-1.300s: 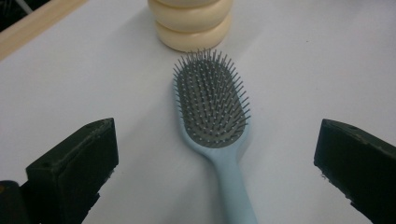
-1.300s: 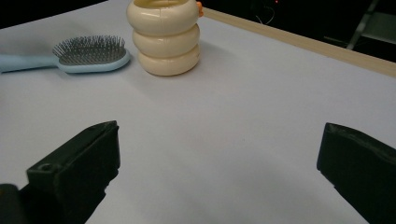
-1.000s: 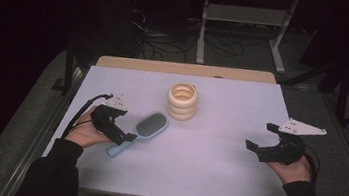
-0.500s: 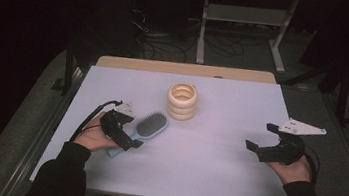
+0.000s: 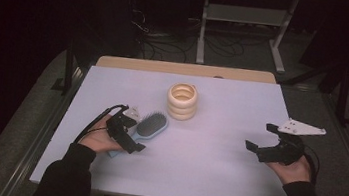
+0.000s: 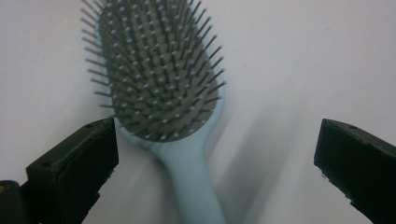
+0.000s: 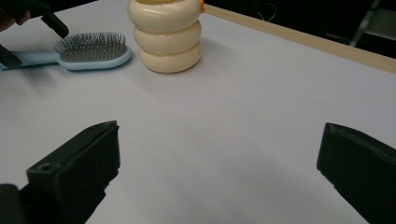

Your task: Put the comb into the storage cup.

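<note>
A light blue hairbrush (image 5: 151,124) lies bristles up on the pale table (image 5: 213,173), left of centre. My left gripper (image 5: 133,133) is open and sits low over the brush handle, one jaw on each side of it. In the left gripper view the handle (image 6: 194,186) runs up between the spread jaws to the grey bristle head (image 6: 159,70). My right gripper (image 5: 262,137) is open near the table's right edge, with nothing between its jaws. From the right gripper view (image 7: 219,149) it faces bare tabletop, with the hairbrush (image 7: 93,49) farther off.
A cream stack of three rings (image 5: 182,101) stands upright just right of the brush head, behind it; it also appears as the ring stack (image 7: 166,32). A wooden strip (image 5: 186,69) borders the table's far edge. Dark floor, cables and a metal stand lie beyond.
My left gripper has slid right and nearer, onto the brush handle, so its jaws now straddle it. The right gripper, brush and ring stack have stayed put.
</note>
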